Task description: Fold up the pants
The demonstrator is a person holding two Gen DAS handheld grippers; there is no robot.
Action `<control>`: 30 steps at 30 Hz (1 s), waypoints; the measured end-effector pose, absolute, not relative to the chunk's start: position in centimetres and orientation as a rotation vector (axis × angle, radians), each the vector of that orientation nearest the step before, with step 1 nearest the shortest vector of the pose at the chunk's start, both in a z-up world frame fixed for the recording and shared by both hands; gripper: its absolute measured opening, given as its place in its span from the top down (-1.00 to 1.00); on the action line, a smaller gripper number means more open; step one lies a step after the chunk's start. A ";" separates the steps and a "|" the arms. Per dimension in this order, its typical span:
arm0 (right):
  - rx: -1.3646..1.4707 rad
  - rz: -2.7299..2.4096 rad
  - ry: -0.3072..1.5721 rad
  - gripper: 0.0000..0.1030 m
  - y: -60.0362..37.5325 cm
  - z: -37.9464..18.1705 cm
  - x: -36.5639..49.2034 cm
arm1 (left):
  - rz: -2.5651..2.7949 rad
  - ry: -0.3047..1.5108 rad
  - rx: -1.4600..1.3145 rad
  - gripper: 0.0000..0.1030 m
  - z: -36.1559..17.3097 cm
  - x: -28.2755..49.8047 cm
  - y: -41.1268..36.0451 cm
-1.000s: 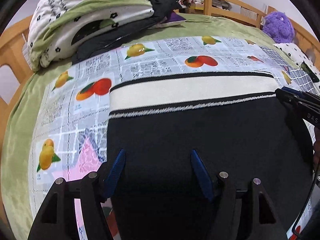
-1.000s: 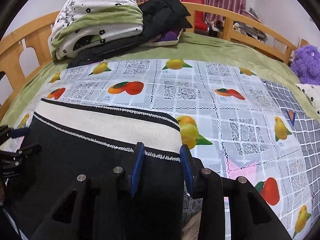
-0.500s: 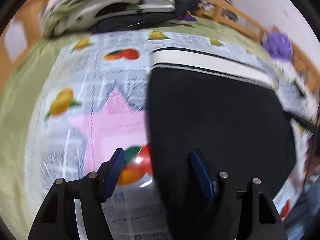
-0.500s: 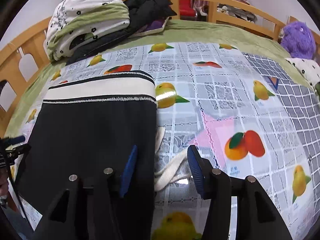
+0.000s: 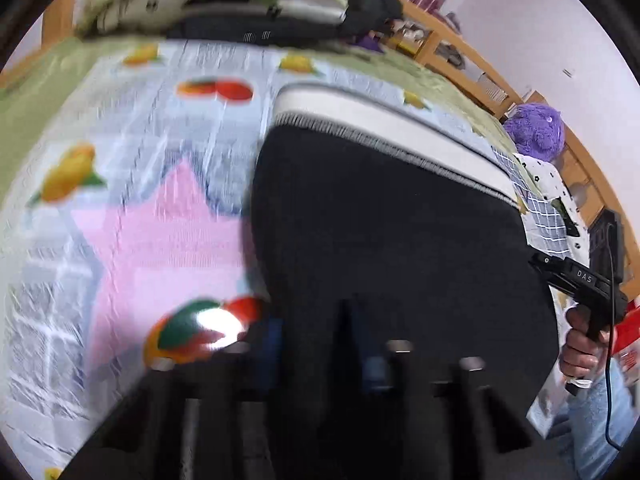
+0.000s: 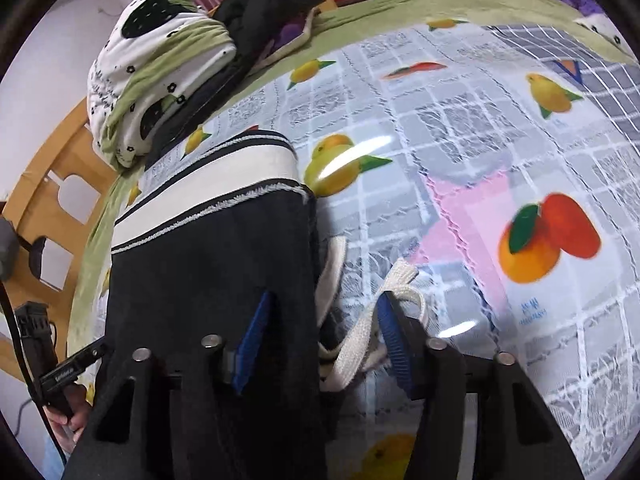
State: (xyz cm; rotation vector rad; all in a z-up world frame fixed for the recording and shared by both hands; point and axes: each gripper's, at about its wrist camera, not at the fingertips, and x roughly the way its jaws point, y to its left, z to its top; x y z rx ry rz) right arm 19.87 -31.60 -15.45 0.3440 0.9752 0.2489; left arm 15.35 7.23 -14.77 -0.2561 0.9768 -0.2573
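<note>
1. Centrally, the black fabric pants with a cream waistband edged in black and white trim (image 6: 208,264) lie flat on the bed, the waistband at the far end near the pillows, the dark cloth running toward the cameras.
2. Beside the pants' right edge a flat cream woven drawstring (image 6: 360,332) loops over the sheet, touching the cloth edge and curling against the right fingertip pad.
3. The right hand-held gripper (image 6: 324,340) has its blue-padded fingers spread wide; the left pad rests over the black cloth, the right pad sits by the drawstring, and the pants' edge lies between them. Nothing is pinched.
4. The left hand-held gripper (image 5: 320,360) is heavily blurred low in the left wrist view, over the near left part of the pants (image 5: 392,248). Its fingers seem apart, but I cannot tell for certain how wide, nor whether they grip cloth.
5. In the left wrist view the right hand-held gripper (image 5: 576,280) shows at the pants' right side, held by a bare hand (image 5: 580,348).
6. Under it all is a glossy white-and-grey lace-patterned sheet printed with oranges, yellow fruit and pink patches (image 6: 500,184), laid on a green bedspread (image 6: 400,4).
7. At the far end are a folded white-and-green quilt with black flowers (image 6: 156,80) and a black jacket (image 6: 256,12); a wooden bed rail (image 6: 60,168) runs round, and a purple plush toy (image 5: 536,128) sits at the right.
</note>
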 end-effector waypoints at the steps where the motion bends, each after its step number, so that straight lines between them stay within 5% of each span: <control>1: 0.303 0.240 0.959 0.38 -30.7 -15.1 19.8 | -0.256 0.963 -0.220 0.61 -14.3 15.2 6.8; 15: -0.120 0.230 0.922 0.28 -26.4 -12.0 12.7 | -0.342 0.906 0.120 0.10 -11.4 4.3 6.0; 27: -0.093 0.213 0.954 0.18 -25.9 -13.3 6.7 | -0.215 0.860 0.199 0.10 -13.8 -0.6 5.2; 29: -0.064 0.209 0.962 0.18 -26.0 -13.6 6.3 | -0.127 0.862 0.163 0.31 -13.9 0.7 5.4; 30: -0.060 0.201 0.962 0.18 -26.0 -13.9 6.1 | -0.111 0.875 0.154 0.61 -14.2 1.3 5.3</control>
